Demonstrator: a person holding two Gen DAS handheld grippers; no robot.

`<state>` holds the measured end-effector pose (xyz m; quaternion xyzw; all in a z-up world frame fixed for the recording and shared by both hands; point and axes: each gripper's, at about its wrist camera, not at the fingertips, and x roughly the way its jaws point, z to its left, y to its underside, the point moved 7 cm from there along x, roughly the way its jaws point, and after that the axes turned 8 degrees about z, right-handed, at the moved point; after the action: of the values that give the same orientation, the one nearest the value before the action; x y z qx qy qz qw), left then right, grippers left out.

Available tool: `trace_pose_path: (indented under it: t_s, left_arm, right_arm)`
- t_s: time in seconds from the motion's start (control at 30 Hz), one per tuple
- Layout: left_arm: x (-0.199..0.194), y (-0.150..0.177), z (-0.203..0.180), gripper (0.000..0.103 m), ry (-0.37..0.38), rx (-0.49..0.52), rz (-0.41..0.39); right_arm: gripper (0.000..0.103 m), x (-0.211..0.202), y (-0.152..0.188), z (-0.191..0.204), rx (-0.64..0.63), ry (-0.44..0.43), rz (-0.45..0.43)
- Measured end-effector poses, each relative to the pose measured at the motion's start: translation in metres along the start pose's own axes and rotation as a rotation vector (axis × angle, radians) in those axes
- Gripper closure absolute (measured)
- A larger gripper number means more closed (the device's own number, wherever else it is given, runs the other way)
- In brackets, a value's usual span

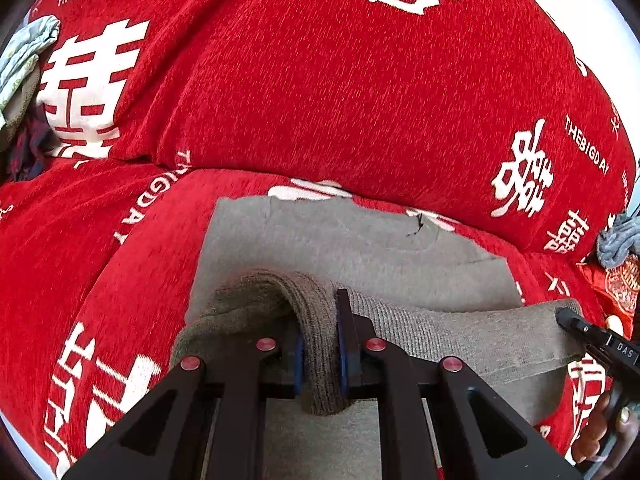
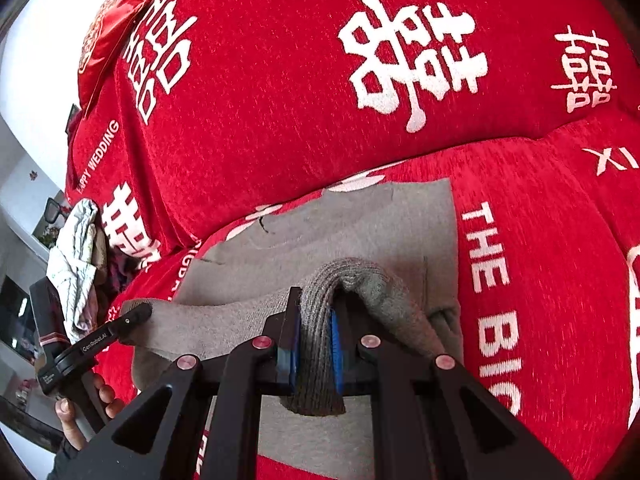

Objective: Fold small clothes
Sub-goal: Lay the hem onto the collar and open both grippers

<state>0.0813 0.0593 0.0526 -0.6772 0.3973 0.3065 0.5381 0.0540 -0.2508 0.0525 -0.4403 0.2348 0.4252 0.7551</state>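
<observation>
A grey knit sweater (image 1: 360,248) lies flat on a red sofa seat, neckline toward the backrest; it also shows in the right wrist view (image 2: 352,224). My left gripper (image 1: 320,344) is shut on the ribbed hem at the sweater's left corner, lifted and folded over the body. My right gripper (image 2: 314,344) is shut on the ribbed hem at the right corner, lifted the same way. The hem stretches between the two grippers. The right gripper (image 1: 576,324) shows at the right edge of the left wrist view; the left gripper (image 2: 132,316) shows at the left of the right wrist view.
The sofa cover (image 1: 320,100) is red with white characters. A pile of other clothes (image 1: 24,64) lies at the far left of the seat, also visible in the right wrist view (image 2: 78,264). A grey cloth (image 1: 618,240) and a red cushion (image 2: 108,28) lie at the right end.
</observation>
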Motion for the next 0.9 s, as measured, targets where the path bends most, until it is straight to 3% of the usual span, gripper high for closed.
trace_pose_path:
  t_s: [0.9]
  left_arm:
    - [0.027,-0.050,-0.006,0.089,-0.053,0.032,0.024]
  right_arm:
    - [0.090,0.020,-0.047,0.005,-0.019,0.054,0.008]
